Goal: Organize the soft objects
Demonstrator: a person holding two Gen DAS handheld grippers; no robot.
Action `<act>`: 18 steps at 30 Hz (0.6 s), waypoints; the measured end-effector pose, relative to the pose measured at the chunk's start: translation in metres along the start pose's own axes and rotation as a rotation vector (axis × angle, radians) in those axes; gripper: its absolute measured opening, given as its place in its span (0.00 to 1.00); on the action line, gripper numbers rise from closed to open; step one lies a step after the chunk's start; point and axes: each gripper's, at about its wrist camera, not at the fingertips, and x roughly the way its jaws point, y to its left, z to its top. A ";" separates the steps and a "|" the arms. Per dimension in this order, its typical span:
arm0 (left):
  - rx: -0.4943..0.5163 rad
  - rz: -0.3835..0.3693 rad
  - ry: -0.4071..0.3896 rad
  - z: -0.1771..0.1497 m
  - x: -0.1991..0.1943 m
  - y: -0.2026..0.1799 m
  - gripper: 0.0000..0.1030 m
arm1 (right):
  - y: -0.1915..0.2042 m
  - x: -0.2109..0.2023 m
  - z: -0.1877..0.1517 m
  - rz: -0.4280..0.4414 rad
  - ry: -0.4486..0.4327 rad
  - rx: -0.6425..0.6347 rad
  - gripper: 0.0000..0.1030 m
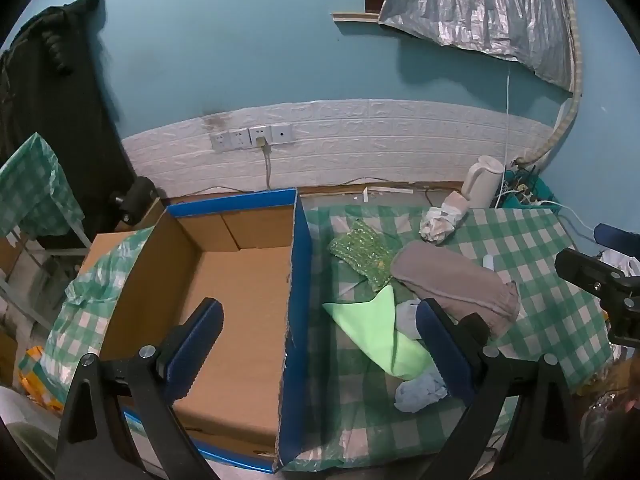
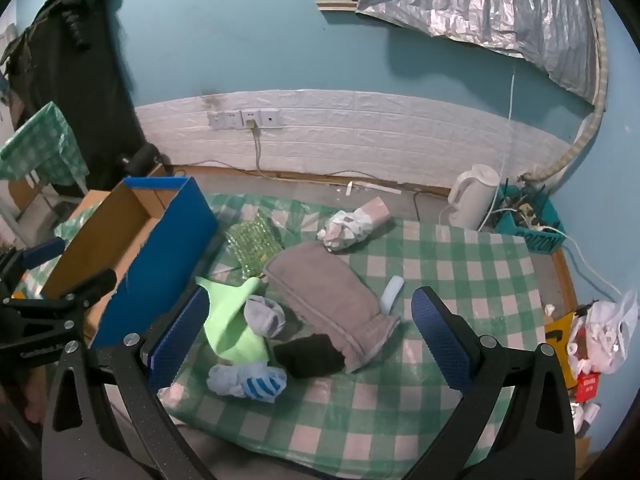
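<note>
Grey towel (image 2: pixel 328 296) among socks (image 2: pixel 248 380), cardboard box (image 1: pixel 224 288) beside — both claws (image 1: pixel 320 344) (image 2: pixel 308 340) spread, empty

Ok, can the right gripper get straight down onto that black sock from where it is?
Probably yes. The right gripper is open and empty, and the black sock lies uncovered between its fingers' line of view, touching the grey towel, which might get pinched too.
</note>
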 end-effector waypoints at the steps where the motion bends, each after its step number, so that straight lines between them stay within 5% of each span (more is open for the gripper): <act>1: -0.001 0.000 0.002 0.000 0.001 0.000 0.95 | 0.002 0.000 0.001 0.000 0.001 0.002 0.98; 18: 0.017 -0.013 0.020 -0.004 0.003 -0.007 0.95 | 0.003 0.001 0.000 0.003 0.001 0.001 0.98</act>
